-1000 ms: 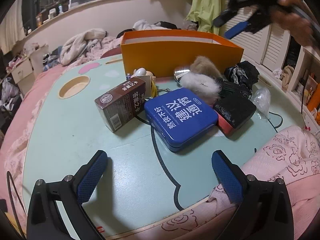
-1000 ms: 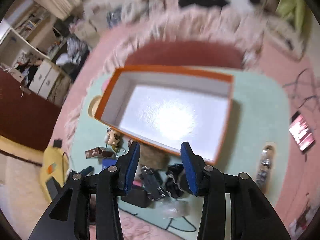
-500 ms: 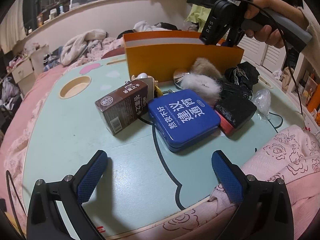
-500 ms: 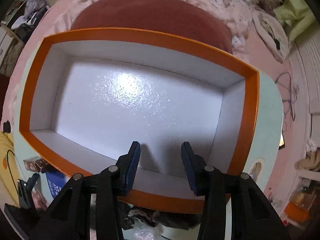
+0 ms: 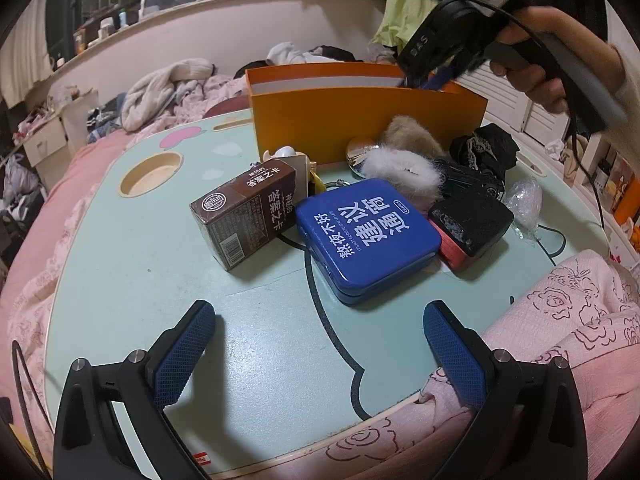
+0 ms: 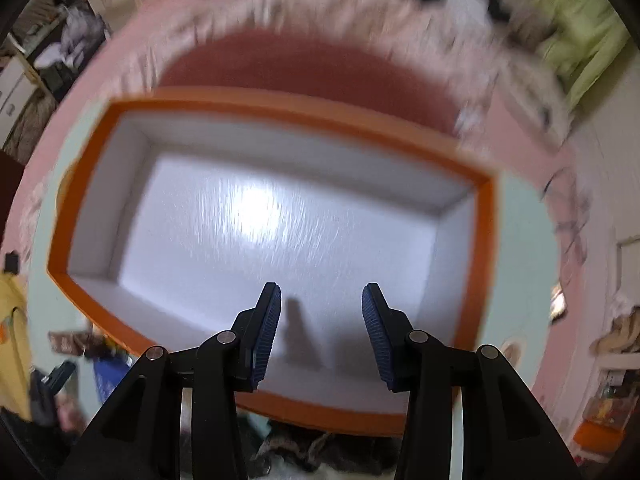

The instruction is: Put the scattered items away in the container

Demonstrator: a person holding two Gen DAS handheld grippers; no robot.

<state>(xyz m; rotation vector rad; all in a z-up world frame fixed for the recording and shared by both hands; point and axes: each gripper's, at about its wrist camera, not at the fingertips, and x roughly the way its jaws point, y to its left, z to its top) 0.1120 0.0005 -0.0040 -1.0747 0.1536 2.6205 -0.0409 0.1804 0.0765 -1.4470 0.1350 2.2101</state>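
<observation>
The left hand-held gripper point(image 5: 318, 326) hovers low over the near edge of the mint-green surface point(image 5: 120, 248), its blue pads spread wide with nothing between them. The scattered items lie clustered at the middle of the surface: a brown carton point(image 5: 246, 216) on its side, a blue tin point(image 5: 368, 236) touching it, a black-and-red case point(image 5: 470, 226) just beside the tin, and fur pompoms point(image 5: 404, 160) against the front wall of the orange box point(image 5: 360, 120), which stands toward the far edge. The right hand-held gripper point(image 6: 320, 328) hangs above the box's white interior point(image 6: 260, 232), fingers apart and holding nothing; that view is motion-blurred.
</observation>
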